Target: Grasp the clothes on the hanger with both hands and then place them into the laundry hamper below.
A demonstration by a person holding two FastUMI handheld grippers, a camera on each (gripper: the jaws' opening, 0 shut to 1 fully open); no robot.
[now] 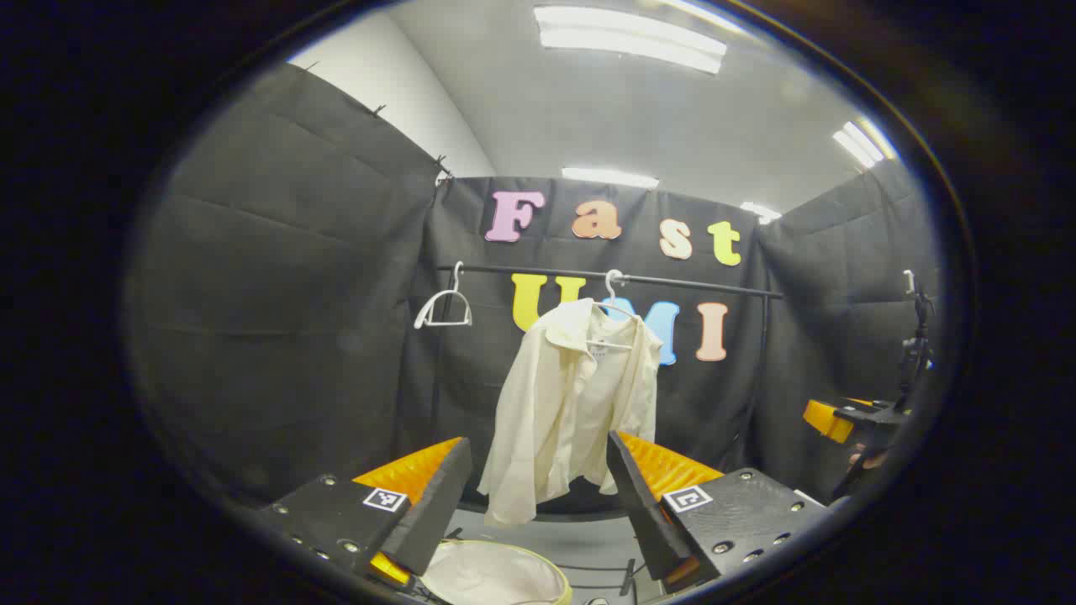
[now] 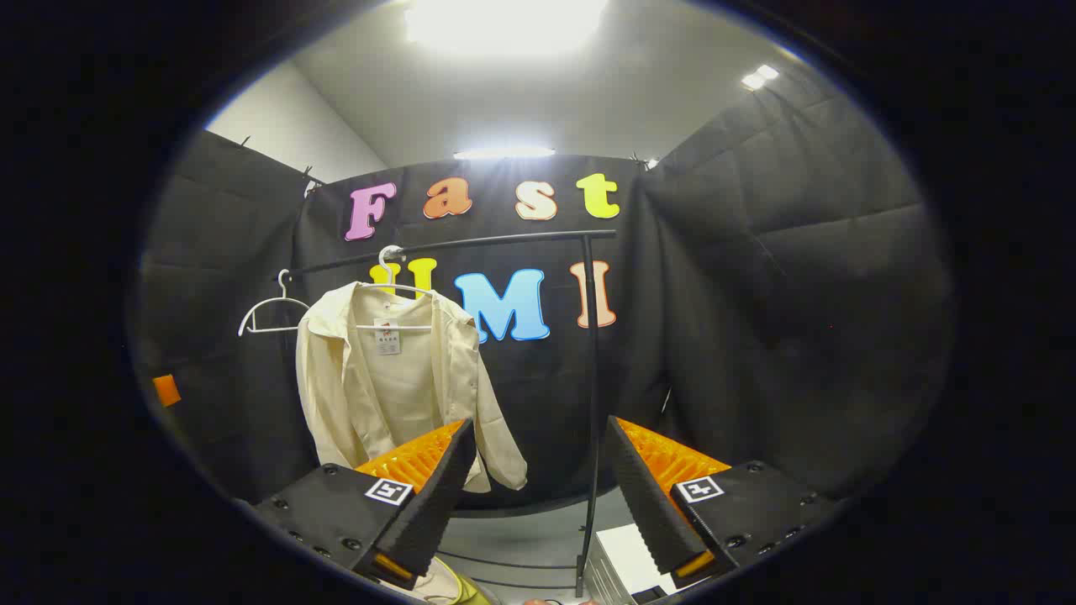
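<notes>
A cream shirt (image 1: pixel 572 403) hangs on a white hanger (image 1: pixel 618 311) from a black rail (image 1: pixel 672 281); it appears in the right gripper view too as the shirt (image 2: pixel 395 378) on its hanger (image 2: pixel 395 281). My left gripper (image 1: pixel 538 479) is open, some way in front of the shirt's lower hem. My right gripper (image 2: pixel 538 479) is open too, off to the right of the shirt and apart from it. The hamper (image 1: pixel 496 571), white-lined with a yellow rim, sits low below the shirt. The right gripper (image 1: pixel 849 420) shows at the right edge of the left gripper view.
An empty white hanger (image 1: pixel 443 307) hangs at the rail's left end. The rack's upright post (image 2: pixel 591 403) stands between my right fingers. A white box (image 2: pixel 622 555) lies on the grey floor near the post. A stand (image 1: pixel 916 336) rises at the far right.
</notes>
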